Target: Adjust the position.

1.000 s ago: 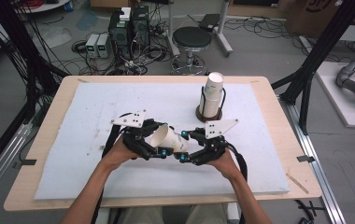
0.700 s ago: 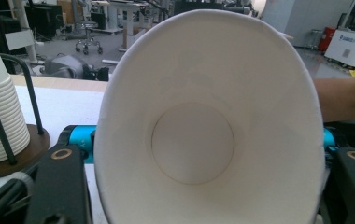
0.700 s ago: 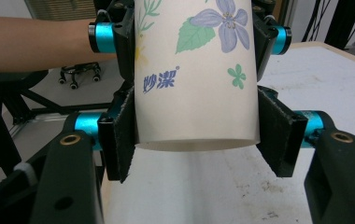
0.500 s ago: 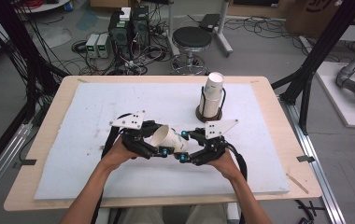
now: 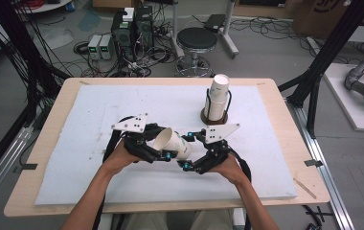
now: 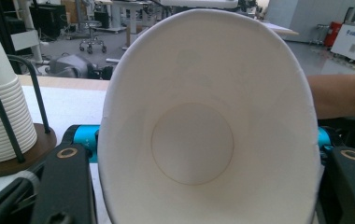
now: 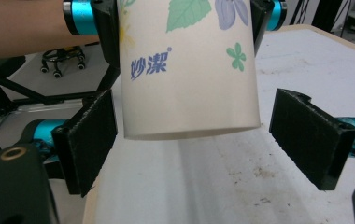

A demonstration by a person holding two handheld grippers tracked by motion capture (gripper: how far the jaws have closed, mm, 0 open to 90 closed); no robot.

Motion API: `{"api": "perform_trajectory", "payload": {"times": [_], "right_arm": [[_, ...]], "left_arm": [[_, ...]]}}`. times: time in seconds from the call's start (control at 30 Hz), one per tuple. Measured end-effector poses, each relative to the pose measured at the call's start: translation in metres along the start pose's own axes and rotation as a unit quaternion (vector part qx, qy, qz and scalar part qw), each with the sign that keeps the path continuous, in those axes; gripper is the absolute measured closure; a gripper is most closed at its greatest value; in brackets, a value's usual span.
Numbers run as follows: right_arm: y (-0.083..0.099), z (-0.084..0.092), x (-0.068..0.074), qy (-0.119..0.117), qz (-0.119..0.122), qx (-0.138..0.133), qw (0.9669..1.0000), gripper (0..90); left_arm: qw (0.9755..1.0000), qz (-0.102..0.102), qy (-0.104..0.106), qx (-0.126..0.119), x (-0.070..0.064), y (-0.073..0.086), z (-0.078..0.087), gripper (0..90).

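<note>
The left gripper (image 5: 163,154) pinches a paper cup (image 5: 173,143) by its sides, mouth facing that gripper's camera, above the worktop (image 5: 74,143). The right gripper (image 7: 194,144) is spread, its pads (image 7: 91,140) flanking the cup's base without touching.

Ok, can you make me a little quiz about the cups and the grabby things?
1. True or false: the left gripper is shut on the paper cup.
2. Is the right gripper open or shut?
3. Where does the stack of cups stand: A) in a wire holder, B) on the floor, C) in a hand?

Key: 1 true; 2 open, pads apart beside the cup's base; 3 A.
</note>
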State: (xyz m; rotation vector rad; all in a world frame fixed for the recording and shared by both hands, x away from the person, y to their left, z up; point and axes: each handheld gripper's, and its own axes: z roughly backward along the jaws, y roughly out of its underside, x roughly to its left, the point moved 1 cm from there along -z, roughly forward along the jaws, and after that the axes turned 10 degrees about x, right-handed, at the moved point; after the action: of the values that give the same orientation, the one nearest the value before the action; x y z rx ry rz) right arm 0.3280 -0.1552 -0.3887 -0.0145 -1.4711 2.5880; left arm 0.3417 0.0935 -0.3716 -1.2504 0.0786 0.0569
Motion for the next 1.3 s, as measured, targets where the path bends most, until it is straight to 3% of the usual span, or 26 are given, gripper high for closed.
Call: {"api": "perform_trajectory", "payload": {"times": [0.37,0.67,0.97,1.3], "right_arm": [[0.013,0.009,-0.003,0.024,-0.017,0.006,0.9995,15.5],[0.032,0.026,-0.007,0.069,-0.052,-0.002,0.9962,15.5],[0.049,0.042,-0.013,0.138,-0.085,-0.007,0.9868,15.6],[0.066,0.051,-0.016,0.196,-0.122,0.003,0.973,15.6]], "left_arm": [[0.9991,0.01,-0.018,0.037,0.0,-0.001,0.006,34.6],[0.9958,0.011,-0.046,0.078,0.0,-0.007,0.014,34.1],[0.9897,0.016,-0.071,0.124,0.002,-0.014,0.022,34.2],[0.978,0.015,-0.09,0.188,0.005,-0.015,0.025,34.1]]}}
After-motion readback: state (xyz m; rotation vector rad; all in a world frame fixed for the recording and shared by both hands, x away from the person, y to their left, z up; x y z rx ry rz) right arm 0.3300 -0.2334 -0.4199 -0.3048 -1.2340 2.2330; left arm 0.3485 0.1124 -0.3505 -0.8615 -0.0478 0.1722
